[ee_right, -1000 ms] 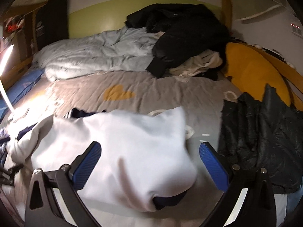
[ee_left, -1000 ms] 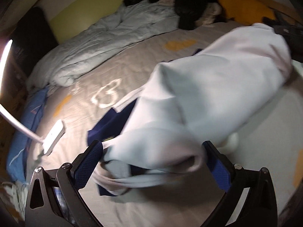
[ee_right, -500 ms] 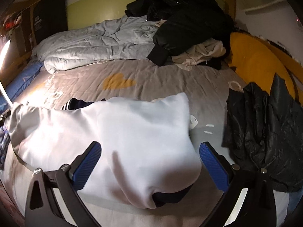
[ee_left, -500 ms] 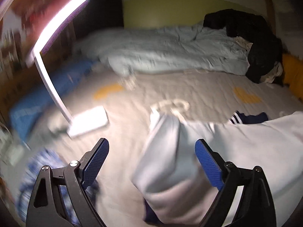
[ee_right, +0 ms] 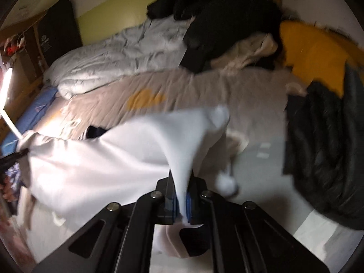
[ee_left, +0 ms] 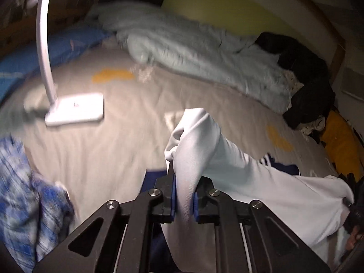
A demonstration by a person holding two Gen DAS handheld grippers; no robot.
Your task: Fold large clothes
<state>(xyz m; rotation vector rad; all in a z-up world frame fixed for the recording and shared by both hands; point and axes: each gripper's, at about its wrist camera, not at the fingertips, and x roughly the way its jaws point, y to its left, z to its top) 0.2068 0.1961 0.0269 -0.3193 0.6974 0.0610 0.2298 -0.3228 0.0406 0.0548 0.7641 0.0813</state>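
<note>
The white garment lay stretched across the grey bed, pulled taut between the two claws, with a dark blue piece showing at its far edge. A second earlier both claws had stood wide open over the loose cloth. The left claw was closing, a bunched corner of the garment already clamped between its blue pads, and cloth rose in a peak just beyond the fingertips. Its view had also swung round: the lamp, which had been low at the left edge, stood upright on the bed well to the left of the garment, and a blue checked cloth had come into the near left corner.

The right claw had snapped shut as well, pinching a fold of the garment between its pads; the cloth ran up from the pads into a stretched ridge where it had lain flat and rounded before. A white pom-pom hung just right of that claw.

Farther out, a pale quilt lay heaped along the head of the bed, a black coat beside it, an orange cushion at the right, and a black puffer jacket near the right edge.
</note>
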